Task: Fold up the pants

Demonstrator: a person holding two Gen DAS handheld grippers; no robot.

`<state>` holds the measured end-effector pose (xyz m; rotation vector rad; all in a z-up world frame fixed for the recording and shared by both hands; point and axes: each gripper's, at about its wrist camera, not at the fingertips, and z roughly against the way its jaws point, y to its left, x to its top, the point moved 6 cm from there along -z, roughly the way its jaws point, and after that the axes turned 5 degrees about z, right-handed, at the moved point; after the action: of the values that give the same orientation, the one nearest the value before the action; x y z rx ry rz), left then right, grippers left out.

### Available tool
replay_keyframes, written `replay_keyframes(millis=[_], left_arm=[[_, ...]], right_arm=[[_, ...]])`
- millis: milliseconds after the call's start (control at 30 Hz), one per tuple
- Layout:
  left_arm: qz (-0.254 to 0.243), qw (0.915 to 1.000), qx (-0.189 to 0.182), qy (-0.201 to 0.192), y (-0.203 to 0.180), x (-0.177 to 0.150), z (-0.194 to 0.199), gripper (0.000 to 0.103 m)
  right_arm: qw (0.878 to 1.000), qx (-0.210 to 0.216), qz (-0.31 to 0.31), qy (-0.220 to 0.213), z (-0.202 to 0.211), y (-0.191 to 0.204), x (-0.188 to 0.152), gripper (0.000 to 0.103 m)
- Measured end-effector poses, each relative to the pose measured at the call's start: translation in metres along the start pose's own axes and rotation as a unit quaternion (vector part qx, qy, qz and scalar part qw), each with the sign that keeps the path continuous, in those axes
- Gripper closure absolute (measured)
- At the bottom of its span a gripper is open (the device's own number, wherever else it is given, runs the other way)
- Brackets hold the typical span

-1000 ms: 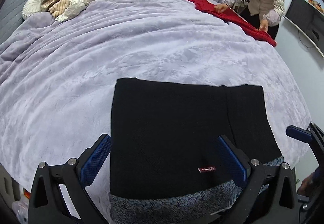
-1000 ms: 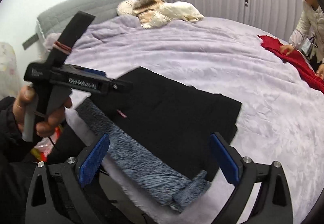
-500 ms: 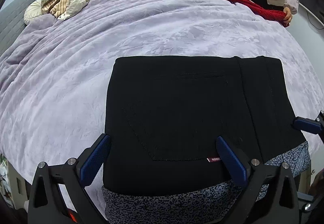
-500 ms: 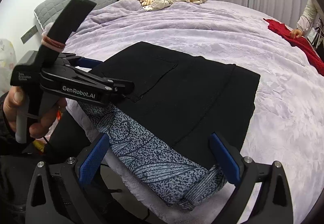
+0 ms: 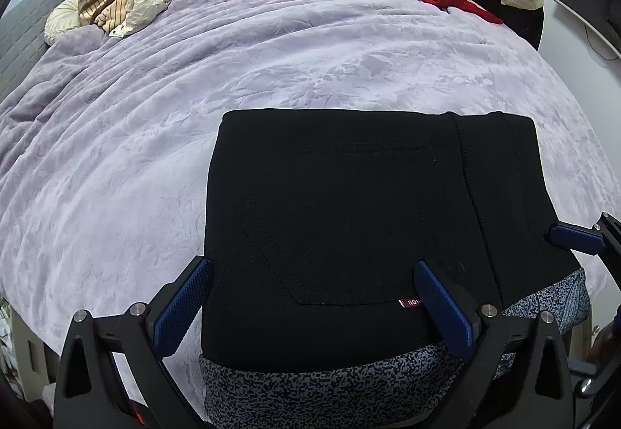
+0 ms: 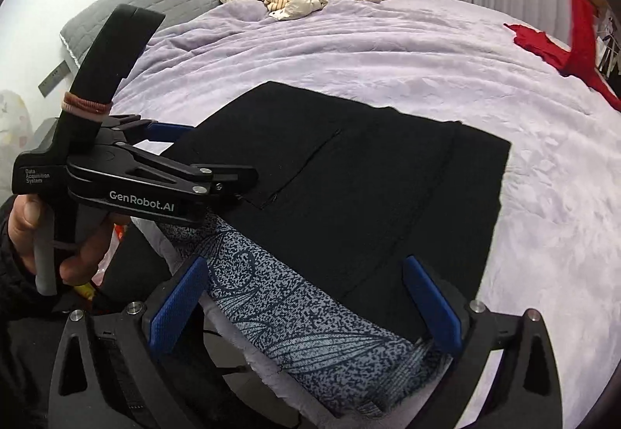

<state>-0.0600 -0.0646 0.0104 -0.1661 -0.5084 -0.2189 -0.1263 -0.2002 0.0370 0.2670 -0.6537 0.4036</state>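
Lavender quilted bedspread [image 5: 194, 126] fills the bed; folded black pants with speckled grey lining [image 5: 349, 215] lie flat at its near edge. Left gripper [image 5: 310, 304] hovers above them, jaws wide, gripping nothing; right gripper [image 6: 306, 308] likewise wide and empty.

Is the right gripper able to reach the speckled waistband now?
Probably yes. The right gripper is open, and the waistband lies between its fingers at the bed edge, with nothing over it.
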Motion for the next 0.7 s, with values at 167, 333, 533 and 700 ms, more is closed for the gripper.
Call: replay_keyframes(millis=[167,333,533,700], left_arm=[[0.028,0.9987,-0.030,-0.030,0.014,0.014,0.025,0.000],[0.009,0.9997,-0.023,-0.005,0.000,0.005,0.011,0.000],[-0.016,0.9997,0.009,-0.014,-0.009,-0.011,0.005,0.000],[-0.008,1.0000,-0.001,-0.005,-0.004,-0.009,0.003,0.000]], right_arm=[[0.998,-0.029,-0.038,-0.043,0.034,-0.024,0.011,0.002],[0.996,-0.039,-0.048,-0.063,0.035,-0.042,0.030,0.001],[0.997,-0.012,-0.063,-0.054,-0.002,-0.066,0.061,0.001],[0.996,-0.035,-0.076,0.034,-0.053,-0.078,0.050,0.001]])
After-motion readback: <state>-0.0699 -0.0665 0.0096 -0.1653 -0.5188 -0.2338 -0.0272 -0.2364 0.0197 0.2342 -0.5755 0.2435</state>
